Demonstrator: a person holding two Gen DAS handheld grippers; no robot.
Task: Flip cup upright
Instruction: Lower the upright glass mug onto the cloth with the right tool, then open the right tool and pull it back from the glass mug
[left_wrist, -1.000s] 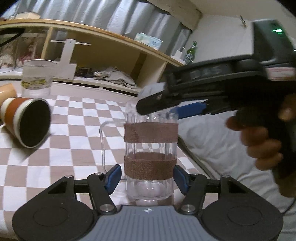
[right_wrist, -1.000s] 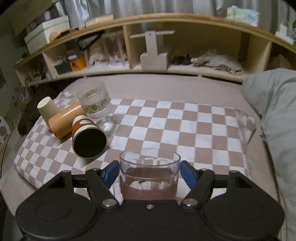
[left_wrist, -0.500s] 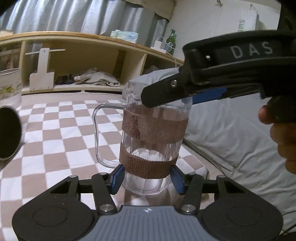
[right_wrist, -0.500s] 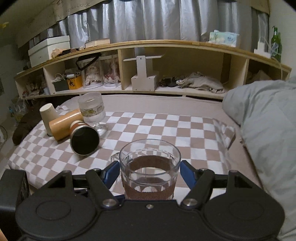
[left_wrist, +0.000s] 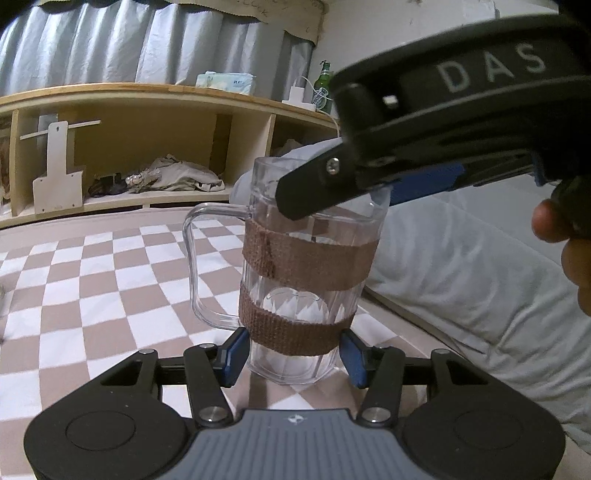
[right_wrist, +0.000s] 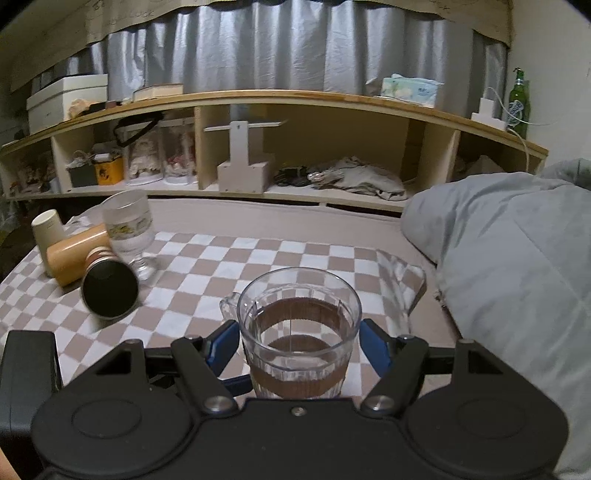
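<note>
A clear glass mug (left_wrist: 306, 266) with two brown fabric bands and a handle on its left stands upright on the checkered cloth (left_wrist: 92, 280). My left gripper (left_wrist: 291, 356) has its blue pads on either side of the mug's base, close to the glass; contact is unclear. My right gripper (right_wrist: 298, 343) straddles the mug (right_wrist: 299, 332) near its rim from above, with a small gap at each pad. It crosses the left wrist view at upper right (left_wrist: 436, 155).
A brown-and-white cup (right_wrist: 109, 291) lies on its side at the left, mouth toward me, beside a tan cylinder (right_wrist: 75, 254), a cream cup (right_wrist: 46, 227) and an upright stemmed glass (right_wrist: 129, 232). A grey duvet (right_wrist: 517, 277) borders the right. A wooden shelf (right_wrist: 295, 99) runs behind.
Both grippers have drawn closer around the mug, which fills more of each view. The right view has risen to look into the mug. The mug stays upright.
</note>
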